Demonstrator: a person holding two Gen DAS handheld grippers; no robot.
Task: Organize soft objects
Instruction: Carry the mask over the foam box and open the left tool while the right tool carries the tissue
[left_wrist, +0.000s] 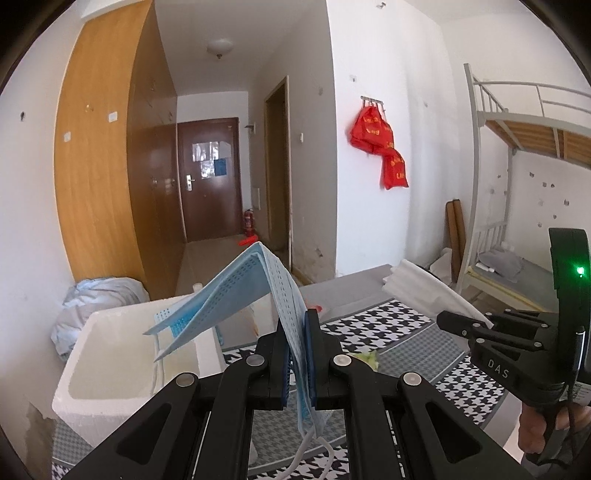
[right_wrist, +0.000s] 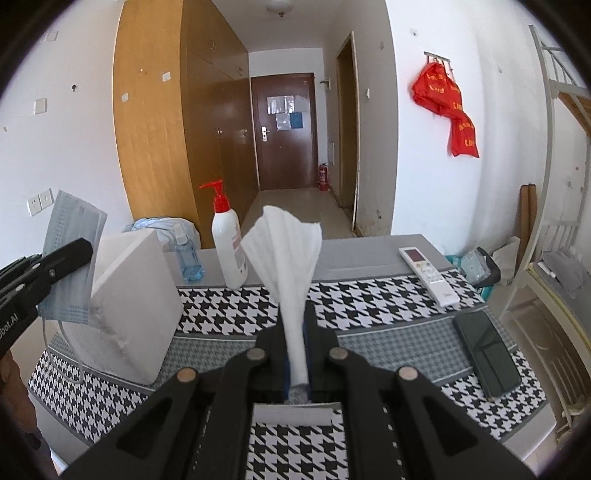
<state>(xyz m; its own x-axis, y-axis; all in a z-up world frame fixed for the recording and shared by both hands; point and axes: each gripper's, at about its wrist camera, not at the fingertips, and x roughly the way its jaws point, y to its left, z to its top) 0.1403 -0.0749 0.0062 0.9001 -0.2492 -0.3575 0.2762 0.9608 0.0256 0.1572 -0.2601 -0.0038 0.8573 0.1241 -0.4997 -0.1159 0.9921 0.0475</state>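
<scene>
— Where do things stand?
— Both masks are lifted, neither stowed. The left gripper (left_wrist: 297, 354) has its fingers clenched on the blue mask (left_wrist: 236, 291), just right of the foam box (left_wrist: 122, 354) at nine o'clock.
— And the right gripper (right_wrist: 297, 354)?
— Clenched on the white mask (right_wrist: 284, 251), above the counter (right_wrist: 388, 314).

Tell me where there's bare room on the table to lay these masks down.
Most open: the houndstooth cloth between the foam box and the dark phone, in front of the pump bottle. Crowded: the back-left corner with both bottles, and the right edge holding the remote and phone.
</scene>
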